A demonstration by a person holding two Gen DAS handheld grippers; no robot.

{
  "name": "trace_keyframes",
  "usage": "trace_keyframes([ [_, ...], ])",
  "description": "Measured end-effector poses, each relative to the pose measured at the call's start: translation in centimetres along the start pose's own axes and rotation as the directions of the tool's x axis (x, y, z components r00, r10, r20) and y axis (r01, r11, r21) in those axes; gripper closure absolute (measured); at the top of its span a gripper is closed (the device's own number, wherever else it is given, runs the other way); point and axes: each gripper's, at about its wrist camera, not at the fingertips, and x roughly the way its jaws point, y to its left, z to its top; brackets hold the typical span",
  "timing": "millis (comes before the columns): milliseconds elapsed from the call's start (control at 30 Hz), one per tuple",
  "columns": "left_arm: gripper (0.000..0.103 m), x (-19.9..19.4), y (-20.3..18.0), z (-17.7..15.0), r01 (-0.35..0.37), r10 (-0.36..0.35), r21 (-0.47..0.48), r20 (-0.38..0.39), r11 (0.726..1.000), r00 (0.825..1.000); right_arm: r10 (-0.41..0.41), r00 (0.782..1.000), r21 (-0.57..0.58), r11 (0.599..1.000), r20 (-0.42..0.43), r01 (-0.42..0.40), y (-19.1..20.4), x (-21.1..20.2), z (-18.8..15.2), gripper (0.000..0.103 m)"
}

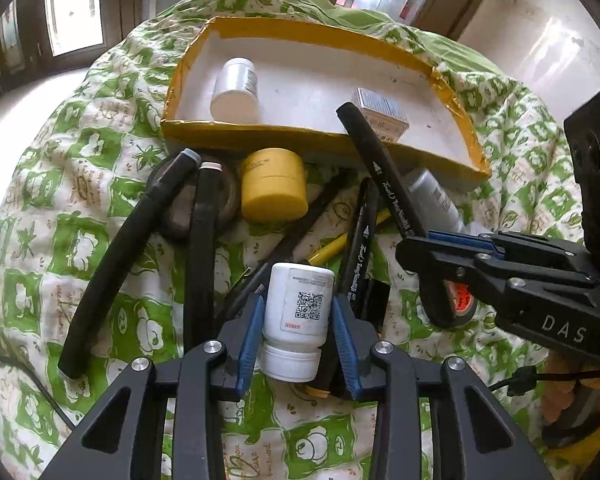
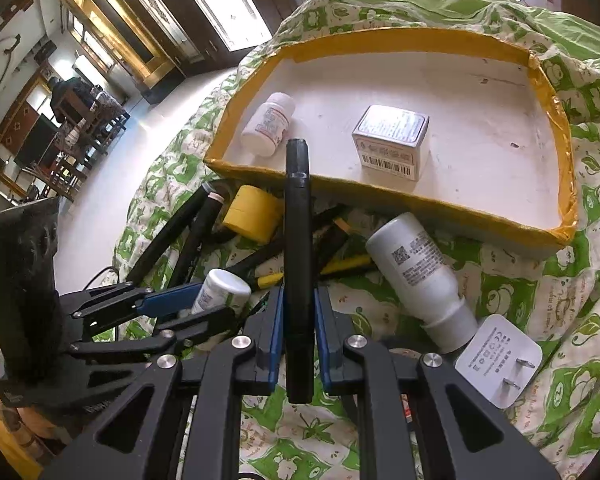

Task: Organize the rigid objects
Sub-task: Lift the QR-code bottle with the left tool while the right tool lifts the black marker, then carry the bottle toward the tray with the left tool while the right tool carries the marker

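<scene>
My left gripper (image 1: 298, 320) is shut on a white pill bottle (image 1: 298, 312) with a QR label, cap toward the camera; it also shows in the right wrist view (image 2: 220, 292). My right gripper (image 2: 298, 312) is shut on a black marker (image 2: 298, 240) that points toward the yellow-rimmed white tray (image 2: 420, 196); the marker also shows in the left wrist view (image 1: 376, 168). In the tray lie a small white bottle (image 2: 268, 124) and a silver box (image 2: 392, 140). Several black markers (image 1: 120, 256), a yellow jar (image 1: 272, 184) and a grey-white bottle (image 2: 416, 272) lie in front of the tray.
Everything rests on a green-and-white patterned quilt (image 1: 80, 184). A white plug adapter (image 2: 500, 360) lies at the right. A tape roll (image 1: 452, 304) lies under the right gripper. A yellow pencil (image 1: 340, 244) lies among the markers. White floor (image 2: 112, 200) lies to the left.
</scene>
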Motion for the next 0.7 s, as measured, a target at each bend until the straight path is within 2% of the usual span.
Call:
trace_keyframes([
  [167, 0.068, 0.9, 0.0, -0.1, -0.023, 0.023, 0.000, -0.035, 1.000, 0.999, -0.022, 0.999, -0.012, 1.000, -0.028, 0.022, 0.3, 1.1, -0.1, 0.089],
  [300, 0.068, 0.1, -0.3, 0.0, -0.012, 0.012, 0.004, 0.008, 1.000, 1.000, -0.031, 0.999, -0.017, 0.999, -0.029, 0.031, 0.4, 1.3, -0.2, 0.089],
  [400, 0.068, -0.6, 0.2, 0.1, 0.004, -0.003, -0.027, 0.037, 1.000, 0.999, -0.023, 1.000, -0.013, 1.000, -0.007, 0.022, 0.4, 0.8, -0.2, 0.089],
  [700, 0.068, -1.5, 1.2, -0.1, 0.022, -0.018, -0.053, 0.063, 0.998, 0.998, -0.003, 1.000, 0.002, 1.000, 0.011, 0.003, 0.2, 0.2, -0.1, 0.089],
])
